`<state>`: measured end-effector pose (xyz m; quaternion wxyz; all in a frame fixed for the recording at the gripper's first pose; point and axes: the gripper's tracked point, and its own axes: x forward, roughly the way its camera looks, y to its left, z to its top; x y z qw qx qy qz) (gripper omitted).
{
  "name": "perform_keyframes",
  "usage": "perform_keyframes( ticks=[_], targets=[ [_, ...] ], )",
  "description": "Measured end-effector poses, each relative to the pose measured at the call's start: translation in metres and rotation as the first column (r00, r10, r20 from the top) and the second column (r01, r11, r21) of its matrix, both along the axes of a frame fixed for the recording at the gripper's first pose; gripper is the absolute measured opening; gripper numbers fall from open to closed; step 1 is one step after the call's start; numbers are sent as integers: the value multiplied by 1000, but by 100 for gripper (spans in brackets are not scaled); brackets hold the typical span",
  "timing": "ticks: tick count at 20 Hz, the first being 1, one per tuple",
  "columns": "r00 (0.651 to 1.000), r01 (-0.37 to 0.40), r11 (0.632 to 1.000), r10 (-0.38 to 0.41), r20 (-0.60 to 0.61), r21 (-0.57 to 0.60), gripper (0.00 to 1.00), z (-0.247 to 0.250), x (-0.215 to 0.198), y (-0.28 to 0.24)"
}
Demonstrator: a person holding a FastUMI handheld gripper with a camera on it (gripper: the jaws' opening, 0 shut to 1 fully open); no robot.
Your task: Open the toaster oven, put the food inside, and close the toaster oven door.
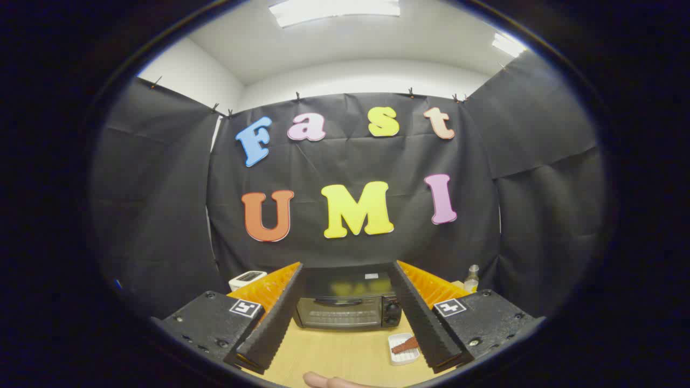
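One toaster oven (pixel 347 307) is being seen on the tabletop (pixel 334 353), door shut and facing the hand-held gripper (pixel 347 280), long axis running side to side. The gripper is being held released, fingers wide, oven beyond them. One dish (pixel 401 350) with one brown food piece (pixel 404 345) is lying by the right finger. One white timer (pixel 247 278) and one bottle (pixel 472 277) are standing behind.
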<state>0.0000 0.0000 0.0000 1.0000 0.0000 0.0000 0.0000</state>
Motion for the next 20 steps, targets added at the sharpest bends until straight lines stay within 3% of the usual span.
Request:
perform_keyframes(
  ticks=[16, 20],
  targets=[
    [994, -61, 998, 62, 87, -16, 100, 19, -3, 28],
    [998, 18, 1000, -16, 56, -21, 100, -1, 36, 5]
  ],
)
